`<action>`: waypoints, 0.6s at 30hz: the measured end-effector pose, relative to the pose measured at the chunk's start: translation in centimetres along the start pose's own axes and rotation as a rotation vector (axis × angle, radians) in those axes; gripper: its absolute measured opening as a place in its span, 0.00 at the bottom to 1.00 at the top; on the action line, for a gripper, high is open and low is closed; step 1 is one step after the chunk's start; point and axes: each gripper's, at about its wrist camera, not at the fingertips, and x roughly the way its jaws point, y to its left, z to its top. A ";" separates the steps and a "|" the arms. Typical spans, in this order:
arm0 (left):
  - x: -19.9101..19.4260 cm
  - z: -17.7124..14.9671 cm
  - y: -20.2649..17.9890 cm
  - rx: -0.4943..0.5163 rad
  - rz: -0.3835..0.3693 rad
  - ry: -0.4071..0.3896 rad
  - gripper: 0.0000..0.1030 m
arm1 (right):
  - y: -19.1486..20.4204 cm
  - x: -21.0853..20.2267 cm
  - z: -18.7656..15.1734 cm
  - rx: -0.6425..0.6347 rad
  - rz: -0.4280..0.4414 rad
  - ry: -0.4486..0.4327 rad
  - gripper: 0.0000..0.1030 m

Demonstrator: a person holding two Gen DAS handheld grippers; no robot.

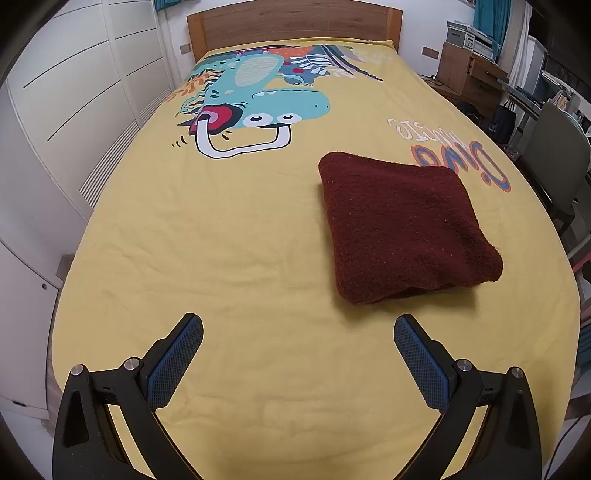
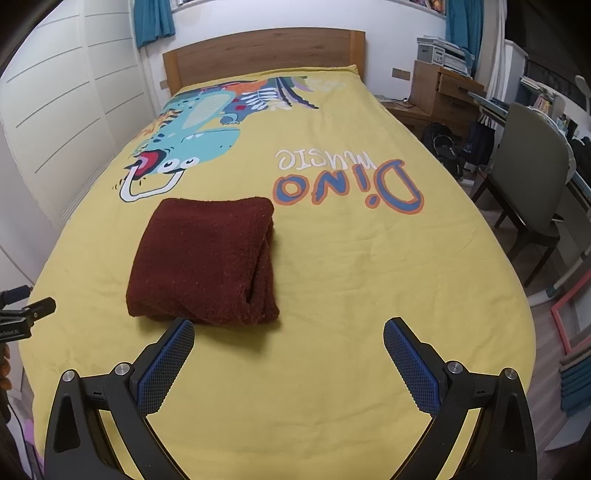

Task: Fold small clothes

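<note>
A dark red fuzzy garment (image 1: 402,225) lies folded into a thick square on the yellow bed cover (image 1: 221,258). In the left wrist view it sits ahead and to the right of my left gripper (image 1: 298,325), which is open and empty above the cover. In the right wrist view the garment (image 2: 207,262) lies ahead and to the left, its near edge just beyond the left fingertip. My right gripper (image 2: 289,328) is open and empty. The left gripper's tip (image 2: 26,310) shows at the far left edge of that view.
The cover carries a dinosaur print (image 2: 192,140) and "Dino music" lettering (image 2: 347,181). A wooden headboard (image 1: 291,26) stands at the far end. White wardrobes (image 1: 74,110) line the left side. A grey chair (image 2: 532,177), desk and drawers (image 2: 443,92) stand to the right.
</note>
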 end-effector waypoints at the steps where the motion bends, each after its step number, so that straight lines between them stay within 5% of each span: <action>1: 0.0 0.0 0.0 0.000 0.001 0.000 0.99 | 0.0 -0.1 0.0 0.000 -0.001 0.001 0.99; 18: -0.1 -0.2 -0.2 0.005 0.007 0.014 0.99 | 0.2 0.0 -0.2 -0.008 -0.028 0.011 0.99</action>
